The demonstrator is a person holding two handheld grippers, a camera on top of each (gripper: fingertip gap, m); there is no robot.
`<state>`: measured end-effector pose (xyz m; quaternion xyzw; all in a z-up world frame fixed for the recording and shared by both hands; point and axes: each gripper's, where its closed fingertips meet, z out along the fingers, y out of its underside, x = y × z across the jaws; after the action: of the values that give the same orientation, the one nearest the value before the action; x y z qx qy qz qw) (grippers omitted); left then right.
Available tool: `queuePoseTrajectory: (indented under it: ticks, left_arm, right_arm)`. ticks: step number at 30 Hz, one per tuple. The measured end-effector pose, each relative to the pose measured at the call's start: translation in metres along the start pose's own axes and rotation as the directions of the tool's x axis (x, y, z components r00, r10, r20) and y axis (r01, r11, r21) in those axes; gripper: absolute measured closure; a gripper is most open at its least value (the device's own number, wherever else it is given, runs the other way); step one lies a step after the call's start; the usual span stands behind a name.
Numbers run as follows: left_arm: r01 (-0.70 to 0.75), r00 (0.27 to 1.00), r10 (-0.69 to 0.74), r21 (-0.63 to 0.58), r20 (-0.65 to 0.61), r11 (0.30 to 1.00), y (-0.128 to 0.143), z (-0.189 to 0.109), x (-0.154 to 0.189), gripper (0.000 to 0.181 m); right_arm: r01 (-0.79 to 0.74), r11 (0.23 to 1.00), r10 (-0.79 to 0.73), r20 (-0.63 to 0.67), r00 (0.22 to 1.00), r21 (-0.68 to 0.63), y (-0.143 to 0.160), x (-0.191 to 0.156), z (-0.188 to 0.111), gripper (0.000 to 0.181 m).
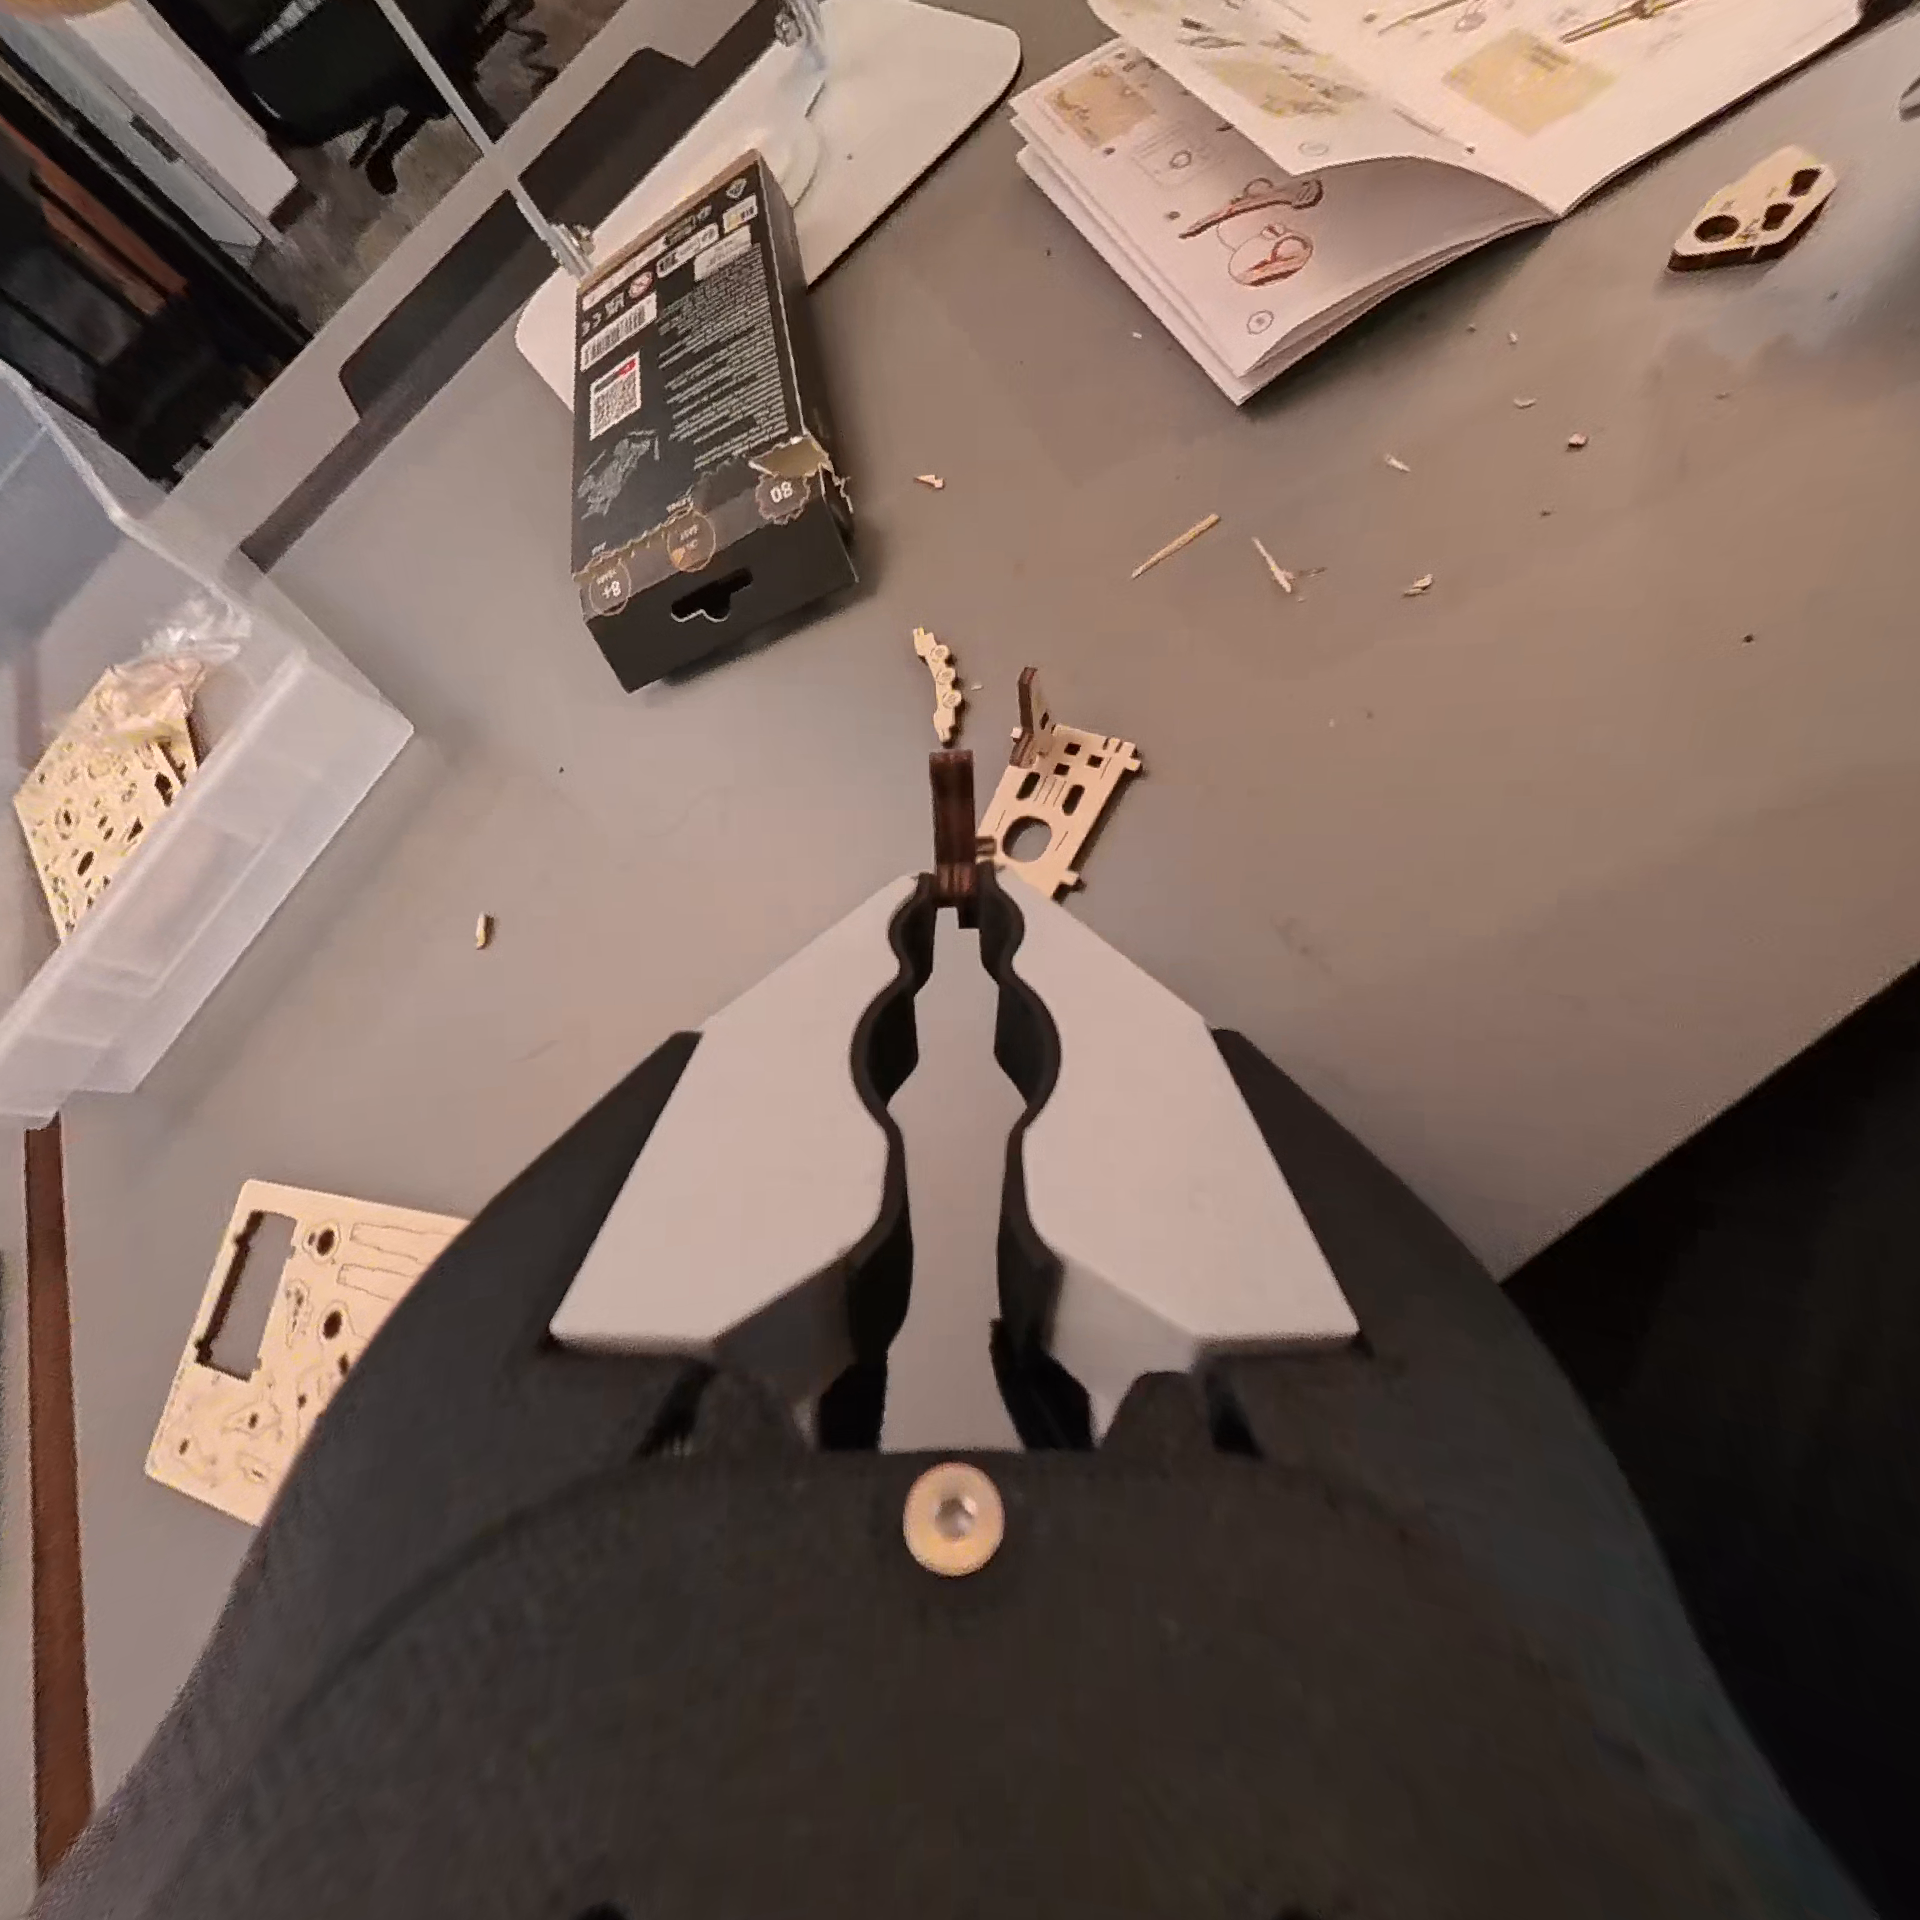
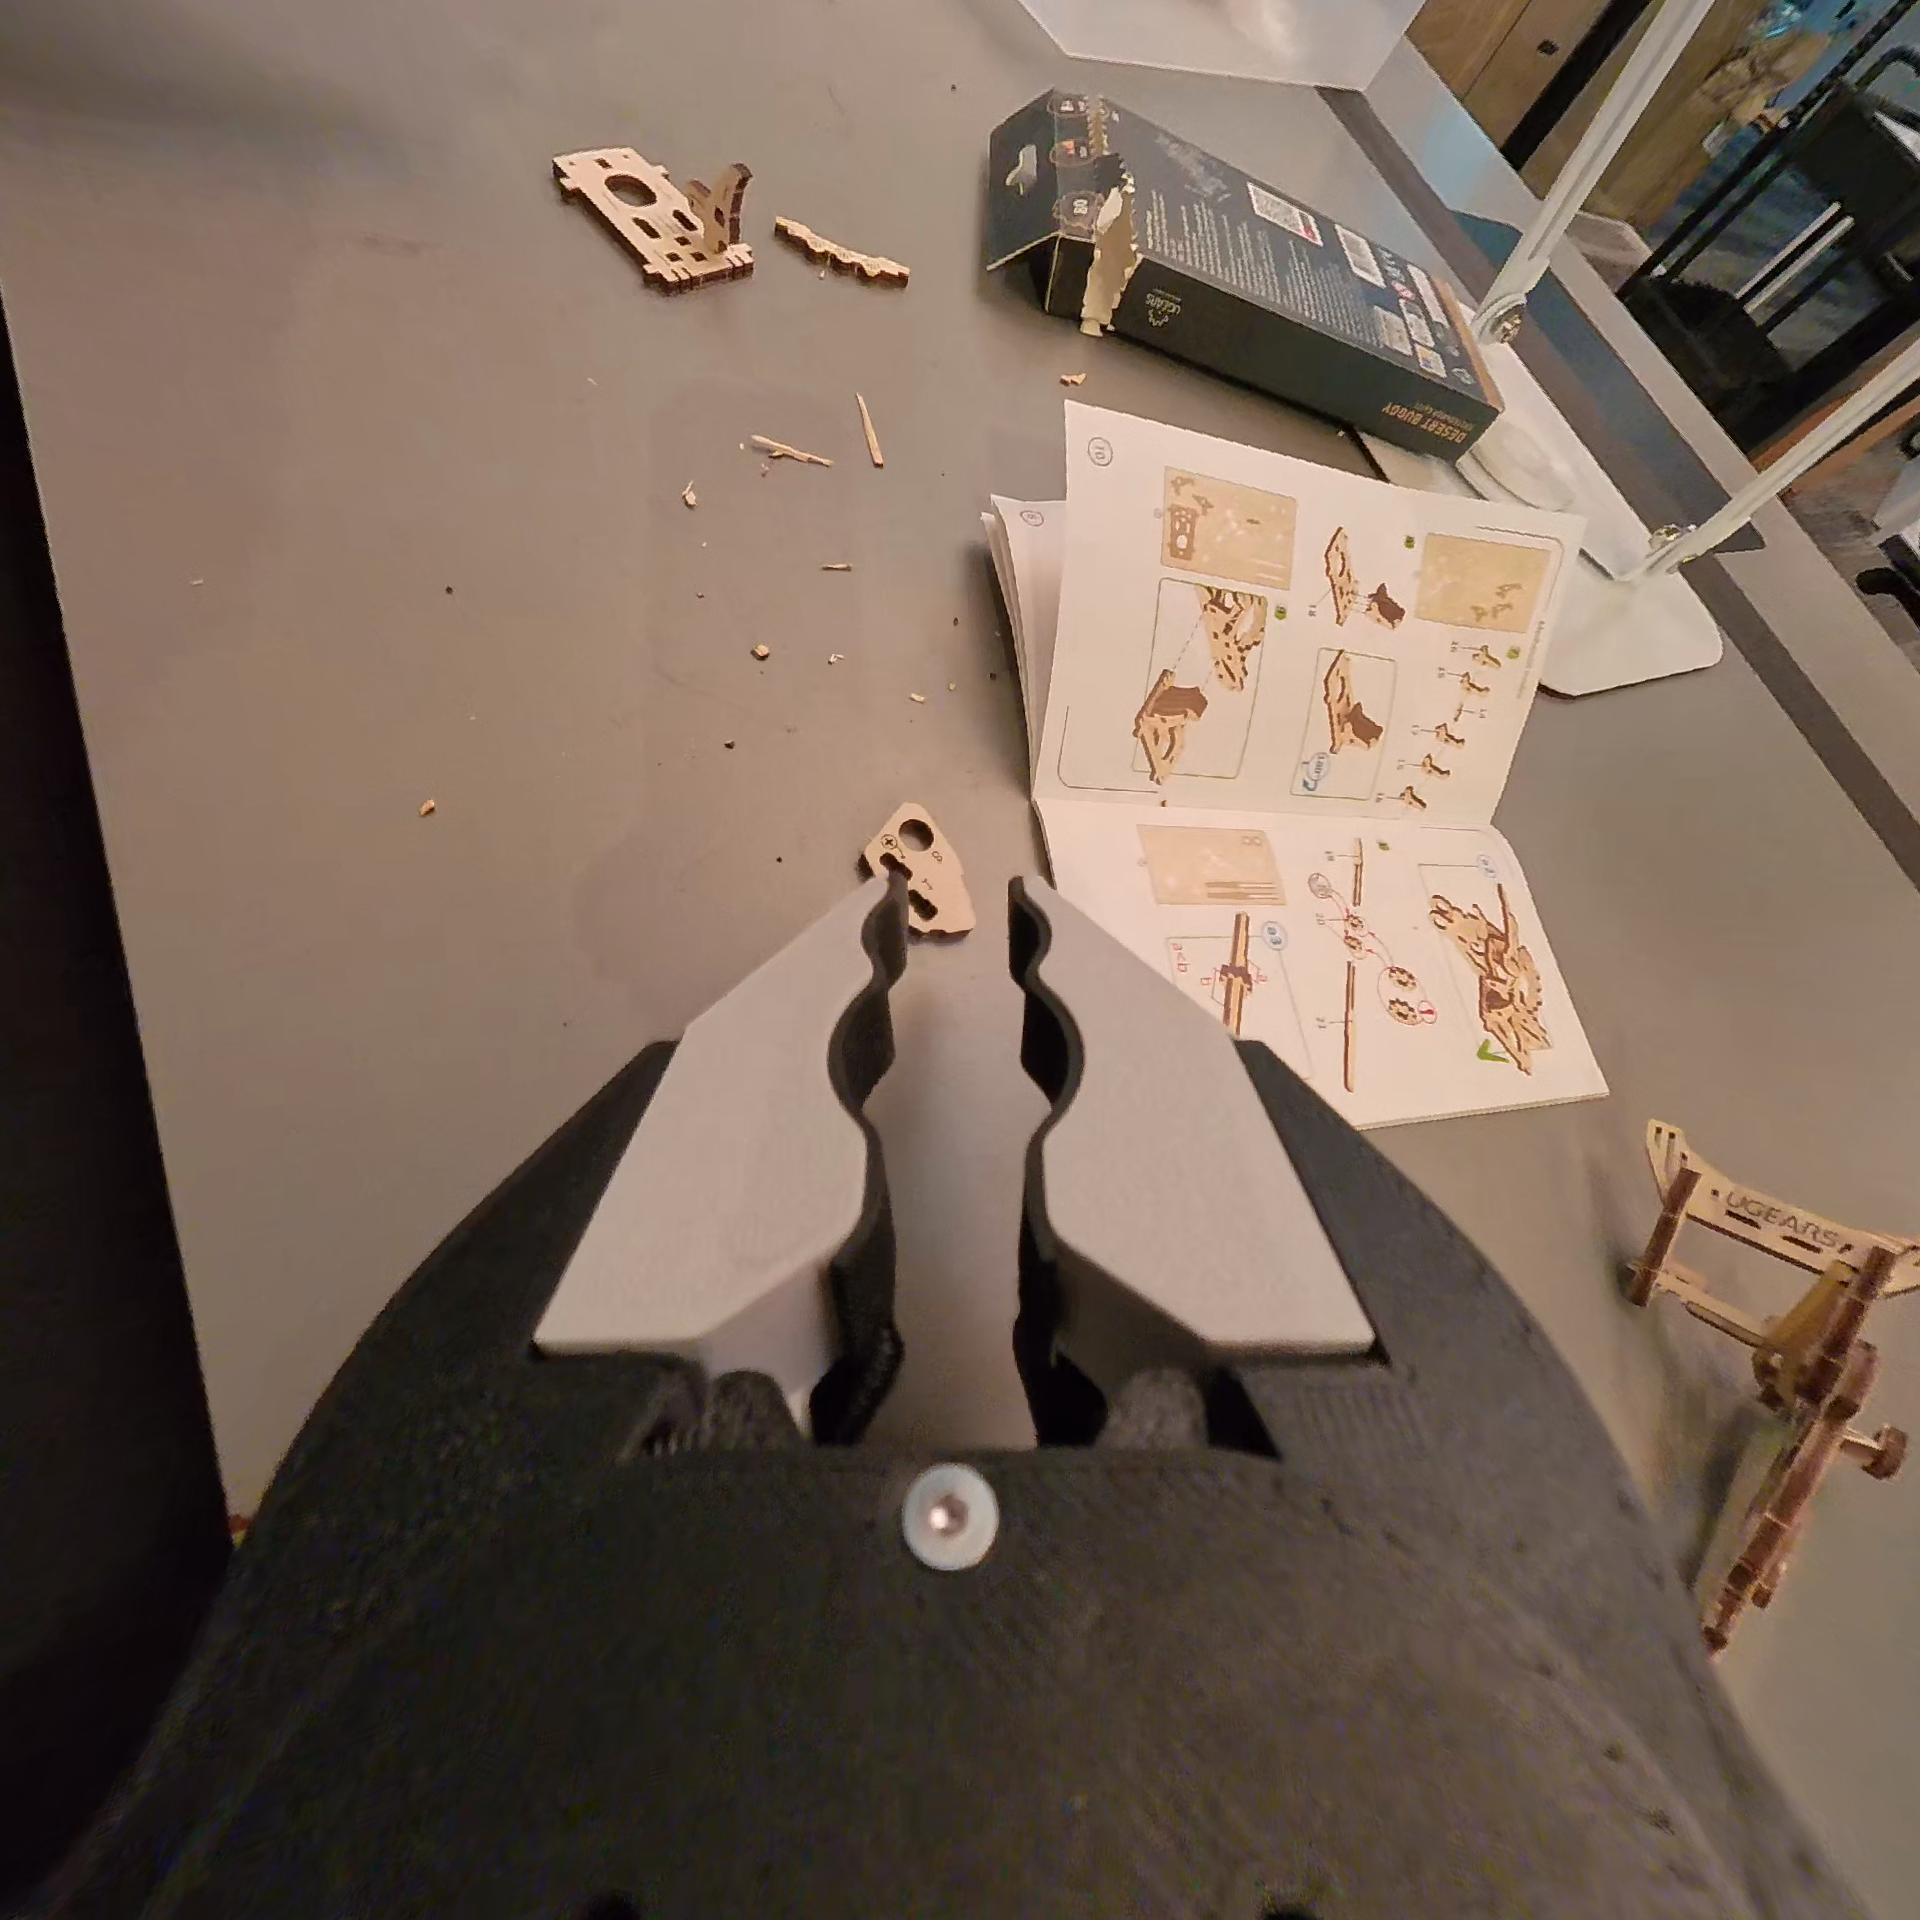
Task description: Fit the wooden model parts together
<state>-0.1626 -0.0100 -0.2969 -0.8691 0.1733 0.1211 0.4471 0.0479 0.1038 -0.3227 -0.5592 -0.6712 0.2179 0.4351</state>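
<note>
Left wrist view — clear bin (image 1: pixel 239 790) with wooden sheets (image 1: pixel 99 805)

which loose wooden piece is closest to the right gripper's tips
The small rounded piece with cutout holes, lying flat just past the right gripper.

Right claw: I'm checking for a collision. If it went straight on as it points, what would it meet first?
Probably the small flat wooden piece lying on the table just past the open right claw, by its left fingertip; depth is unclear.
</note>
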Motion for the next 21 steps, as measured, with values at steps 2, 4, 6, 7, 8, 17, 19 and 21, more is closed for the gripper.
queuePoseTrajectory:
  ticks: [2, 4, 6, 7, 8, 17, 19, 21]
  left_arm:
    - [-0.021, 1.0, 0.021, 0.003, -0.001, 1.0, -0.002, 0.002, 0.0, 0.176]
    - [-0.042, 0.999, 0.042, 0.008, 0.005, 0.999, -0.003, 0.003, -0.001, 0.176]
    - [-0.088, 0.996, 0.088, -0.006, 0.022, 0.996, -0.003, 0.004, -0.002, 0.176]
    - [-0.119, 0.992, 0.12, -0.015, 0.031, 0.993, -0.003, 0.004, -0.002, 0.176]
    - [-0.147, 0.988, 0.148, -0.024, 0.04, 0.989, -0.003, 0.005, -0.002, 0.176]
    - [-0.114, 0.993, 0.114, -0.009, -0.021, 0.993, -0.005, 0.01, 0.007, 0.176]
    - [-0.094, 0.993, 0.094, 0.002, -0.077, 0.996, -0.007, 0.014, 0.015, 0.176]
    - [-0.087, 0.99, 0.087, 0.004, -0.11, 0.996, -0.007, 0.02, 0.019, 0.176]
  right_arm:
    - [0.007, 1.0, -0.007, -0.002, 1.0, -0.009, 0.001, 0.0, 0.001, 0.165]
    - [0.014, 1.0, -0.014, -0.002, 1.0, -0.021, 0.002, -0.001, 0.002, 0.165]
    - [0.018, 0.999, -0.018, -0.002, 1.0, -0.028, 0.003, -0.002, 0.003, 0.165]
    - [0.019, 0.999, -0.019, -0.003, 1.0, -0.029, 0.004, -0.001, 0.003, 0.165]
    - [0.018, 0.999, -0.018, -0.003, 1.0, -0.029, 0.004, -0.001, 0.003, 0.165]
    - [0.016, 1.0, -0.016, -0.003, 1.0, -0.024, 0.003, -0.001, 0.002, 0.166]
    - [0.014, 1.0, -0.014, -0.003, 1.0, -0.021, 0.003, -0.001, 0.002, 0.166]
    - [0.015, 1.0, -0.015, -0.003, 1.0, -0.021, 0.003, -0.001, 0.002, 0.166]
